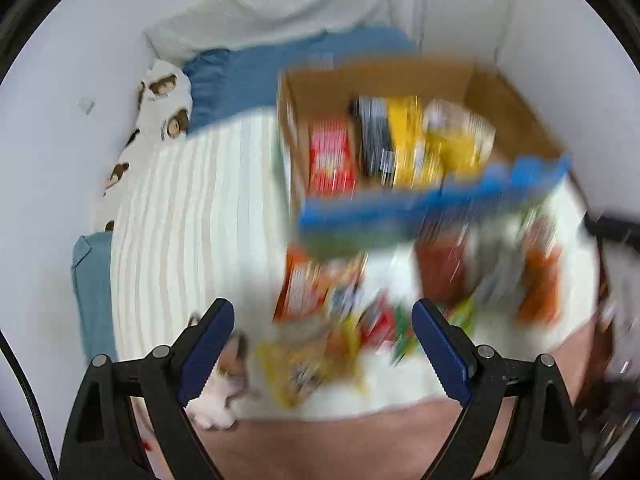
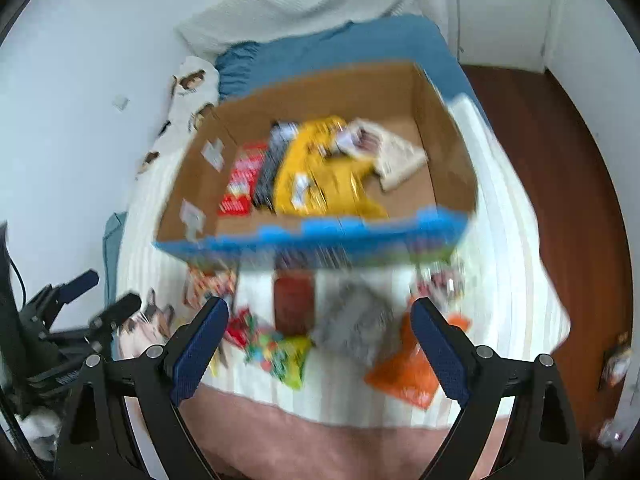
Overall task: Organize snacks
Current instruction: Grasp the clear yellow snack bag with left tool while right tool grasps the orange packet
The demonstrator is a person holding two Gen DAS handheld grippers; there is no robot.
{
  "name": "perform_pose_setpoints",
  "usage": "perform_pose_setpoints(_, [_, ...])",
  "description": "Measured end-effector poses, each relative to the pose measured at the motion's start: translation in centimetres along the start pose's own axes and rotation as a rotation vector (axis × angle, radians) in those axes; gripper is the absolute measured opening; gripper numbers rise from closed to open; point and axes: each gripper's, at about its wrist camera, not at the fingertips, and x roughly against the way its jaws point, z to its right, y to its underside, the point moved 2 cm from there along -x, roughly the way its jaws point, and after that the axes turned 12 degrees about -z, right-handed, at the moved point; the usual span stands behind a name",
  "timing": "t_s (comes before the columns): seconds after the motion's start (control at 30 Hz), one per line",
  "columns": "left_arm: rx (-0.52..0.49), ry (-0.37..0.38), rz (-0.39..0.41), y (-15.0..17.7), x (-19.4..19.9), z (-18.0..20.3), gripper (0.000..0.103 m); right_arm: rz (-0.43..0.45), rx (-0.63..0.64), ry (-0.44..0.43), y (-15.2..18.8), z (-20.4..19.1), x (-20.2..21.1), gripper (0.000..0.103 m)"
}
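Blue pads line both my tools. My left gripper [image 1: 323, 350] sits at the bottom of its view with the jaws spread wide and nothing between them; my right gripper [image 2: 320, 346] is likewise released, at the bottom of its own view. In the right wrist view I can also see the left gripper at the lower left edge, dark and blurred.

Both views are smeared, so I can only give rough detail. Just past the right gripper's fingertips, loose snacks lie on a white ribbed blanket [image 2: 508, 248]: a green multicoloured bag [image 2: 280, 354] near the left pad, a grey packet [image 2: 352, 322] in the centre, an orange bag [image 2: 404, 372] by the right pad, and a brown packet [image 2: 294, 300] above them. In the left wrist view I make out a yellow bag [image 1: 300, 368] low between the pads and an orange box [image 1: 300, 288] above it.

Further out, in the centre of both frames, stands the cardboard box [image 2: 452, 136] with a blue front rim. Inside it I see a red pack [image 2: 242, 184] at the left, a dark pack [image 2: 272, 168] just beside it, a yellow bag [image 2: 320, 172] in the middle and a pale packet [image 2: 392, 156] to the right.

Beyond, at the top, are a blue sheet [image 2: 340, 48] and a pale pillow [image 2: 304, 0].
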Motion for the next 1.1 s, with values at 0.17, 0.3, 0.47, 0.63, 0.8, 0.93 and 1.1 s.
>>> perform_pose_setpoints(0.17, [-0.077, -0.024, -0.160, 3.9, -7.4, -0.4, 0.091, -0.093, -0.130, -0.035, 2.5, 4.3, -4.5, 0.095])
perform_pose_setpoints(0.3, [-0.148, -0.099, -0.205, 4.3, -10.7, 0.6, 0.091, -0.116, -0.250, -0.034, 3.6, 7.8, -7.1, 0.095])
perform_pose_setpoints(0.47, [-0.228, -0.136, -0.213, 3.3, -12.4, 2.4, 0.091, -0.139, -0.375, -0.037, 3.6, 10.9, -10.2, 0.095])
perform_pose_setpoints(0.63, [-0.193, -0.133, -0.163, 1.3, -12.7, 2.6, 0.091, -0.153, -0.370, 0.008, 3.8, 11.1, -12.3, 0.077])
perform_pose_setpoints(0.8, [-0.101, -0.058, -0.153, 0.6, -13.1, 1.2, 0.057, -0.140, -0.272, 0.075, 4.8, 9.9, -12.6, 0.066])
perform_pose_setpoints(0.93, [0.020, -0.005, -0.223, 1.2, -14.2, -0.1, 0.042, -0.167, -0.193, 0.106, 6.7, 8.7, -13.1, 0.064])
perform_pose_setpoints(1.1, [0.222, 0.166, -0.341, 4.4, -15.1, -1.7, 0.042, -0.223, -0.106, 0.121, 9.8, 7.2, -13.8, 0.063])
